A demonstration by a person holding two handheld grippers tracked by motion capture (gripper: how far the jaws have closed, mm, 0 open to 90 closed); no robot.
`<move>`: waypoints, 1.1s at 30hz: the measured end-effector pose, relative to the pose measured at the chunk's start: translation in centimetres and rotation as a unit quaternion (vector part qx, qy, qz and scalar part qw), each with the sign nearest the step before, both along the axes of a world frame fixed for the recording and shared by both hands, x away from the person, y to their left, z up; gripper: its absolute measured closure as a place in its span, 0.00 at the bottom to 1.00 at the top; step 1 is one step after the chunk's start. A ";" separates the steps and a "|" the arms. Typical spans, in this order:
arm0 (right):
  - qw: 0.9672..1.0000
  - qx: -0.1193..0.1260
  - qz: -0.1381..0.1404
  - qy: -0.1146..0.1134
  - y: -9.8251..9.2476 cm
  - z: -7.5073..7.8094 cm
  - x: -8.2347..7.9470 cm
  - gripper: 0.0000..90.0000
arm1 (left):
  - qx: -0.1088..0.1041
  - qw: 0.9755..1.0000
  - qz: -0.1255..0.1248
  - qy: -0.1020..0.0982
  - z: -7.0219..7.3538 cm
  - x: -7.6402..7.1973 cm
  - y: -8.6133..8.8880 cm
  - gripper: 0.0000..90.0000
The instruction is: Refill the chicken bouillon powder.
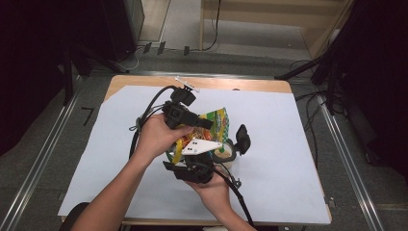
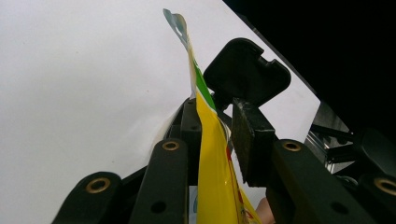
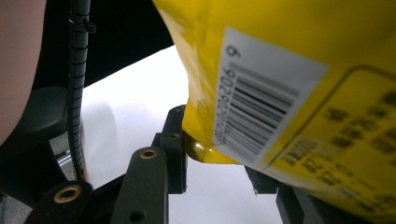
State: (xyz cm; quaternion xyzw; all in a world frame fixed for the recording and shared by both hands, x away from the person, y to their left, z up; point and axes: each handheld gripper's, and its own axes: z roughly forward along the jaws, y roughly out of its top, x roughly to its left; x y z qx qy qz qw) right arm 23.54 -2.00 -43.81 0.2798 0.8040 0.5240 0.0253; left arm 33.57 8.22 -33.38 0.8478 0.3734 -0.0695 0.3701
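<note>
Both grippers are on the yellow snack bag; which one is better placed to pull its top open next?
Left. The left gripper has the snack bag by its thin top edge; the right gripper is down at a barcode corner.

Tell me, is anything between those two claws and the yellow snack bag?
Nothing visible: the left gripper has the snack bag between its jaws, and the right gripper has its lower edge.

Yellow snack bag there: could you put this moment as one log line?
held: yellow and green foil snack bag | left gripper: jaws shut on its flat edge | right gripper: jaws shut on its barcode corner | under: white table sheet
</note>
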 end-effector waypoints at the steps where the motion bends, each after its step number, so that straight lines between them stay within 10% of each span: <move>1: 1.000 -0.001 0.000 0.000 0.0 0.0 0.0 0.73 | 0.000 1.000 0.000 0.000 0.0 0.0 0.0 0.84; 33: 1.000 -0.007 -0.001 -0.012 0.2 0.3 -0.5 0.72 | -0.002 1.000 0.005 0.010 -0.3 0.5 0.3 0.84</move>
